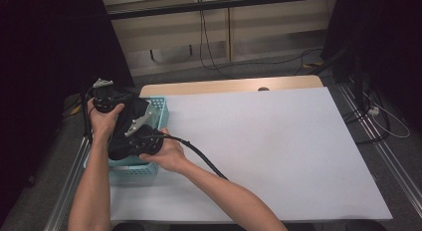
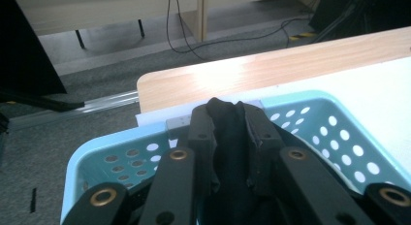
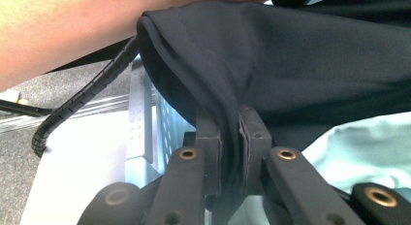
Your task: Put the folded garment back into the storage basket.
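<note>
Both the left gripper [image 2: 231, 137] and right gripper [image 3: 228, 152] are clamping the black garment [image 3: 310, 55], lifting it from the turquoise basket [image 2: 334, 133] for spreading.

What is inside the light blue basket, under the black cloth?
A pale mint cloth lies in the basket below the black cloth, which both grippers pinch. The basket floor is covered.

The black cloth [image 1: 124, 129] covers most of the inside of the blue basket [image 1: 160, 107], so what lies beneath cannot be told. In the right gripper view a pale green fabric [image 3: 368, 142] is cut off by the edge, and the forearm [image 3: 63, 31] runs out of frame.
</note>
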`<act>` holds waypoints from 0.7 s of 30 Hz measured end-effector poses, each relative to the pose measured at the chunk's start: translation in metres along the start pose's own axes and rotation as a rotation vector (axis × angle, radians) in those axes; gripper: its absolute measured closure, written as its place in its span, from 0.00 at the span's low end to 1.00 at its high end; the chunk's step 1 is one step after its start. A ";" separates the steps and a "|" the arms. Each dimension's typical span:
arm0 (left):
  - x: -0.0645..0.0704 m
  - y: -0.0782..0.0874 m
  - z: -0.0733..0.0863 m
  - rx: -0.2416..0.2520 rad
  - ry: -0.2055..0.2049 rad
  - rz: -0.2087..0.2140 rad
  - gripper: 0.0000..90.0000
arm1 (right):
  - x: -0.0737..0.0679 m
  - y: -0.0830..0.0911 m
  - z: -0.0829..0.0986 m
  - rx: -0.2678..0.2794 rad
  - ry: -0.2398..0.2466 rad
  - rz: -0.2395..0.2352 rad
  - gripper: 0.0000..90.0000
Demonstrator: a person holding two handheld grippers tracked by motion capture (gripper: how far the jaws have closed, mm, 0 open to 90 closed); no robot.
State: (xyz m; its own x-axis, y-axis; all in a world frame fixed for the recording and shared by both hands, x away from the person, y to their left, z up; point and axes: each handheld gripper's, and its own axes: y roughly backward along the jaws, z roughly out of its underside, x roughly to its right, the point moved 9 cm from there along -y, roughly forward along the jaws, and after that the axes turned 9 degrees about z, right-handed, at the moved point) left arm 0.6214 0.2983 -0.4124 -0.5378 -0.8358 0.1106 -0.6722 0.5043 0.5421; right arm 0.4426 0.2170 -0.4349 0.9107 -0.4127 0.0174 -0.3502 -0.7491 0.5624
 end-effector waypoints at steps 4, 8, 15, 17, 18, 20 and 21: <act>-0.004 0.000 0.004 -0.013 -0.006 -0.019 0.85 | -0.001 -0.001 0.001 -0.003 -0.006 -0.002 0.91; -0.008 -0.001 0.008 -0.017 0.007 -0.035 0.84 | -0.001 -0.003 0.002 -0.002 -0.012 -0.005 0.91; -0.013 -0.003 0.011 -0.036 0.000 -0.046 0.84 | 0.001 -0.007 0.006 -0.013 -0.015 -0.009 0.90; -0.017 -0.002 0.014 -0.045 0.009 -0.058 0.83 | 0.001 -0.009 0.006 -0.012 -0.013 -0.008 0.90; -0.017 -0.002 0.014 -0.045 0.009 -0.058 0.83 | 0.001 -0.009 0.006 -0.012 -0.013 -0.008 0.90; -0.018 -0.001 0.015 -0.051 0.006 -0.060 0.83 | 0.001 -0.010 0.007 -0.013 -0.017 -0.008 0.89; -0.018 -0.001 0.016 -0.053 0.010 -0.056 0.83 | 0.001 -0.011 0.008 -0.015 -0.017 -0.009 0.89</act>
State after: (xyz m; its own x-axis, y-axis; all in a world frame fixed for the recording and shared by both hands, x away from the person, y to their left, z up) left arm 0.6238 0.3160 -0.4280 -0.4946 -0.8647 0.0872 -0.6732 0.4446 0.5909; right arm 0.4453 0.2209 -0.4477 0.9098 -0.4149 -0.0022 -0.3383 -0.7448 0.5752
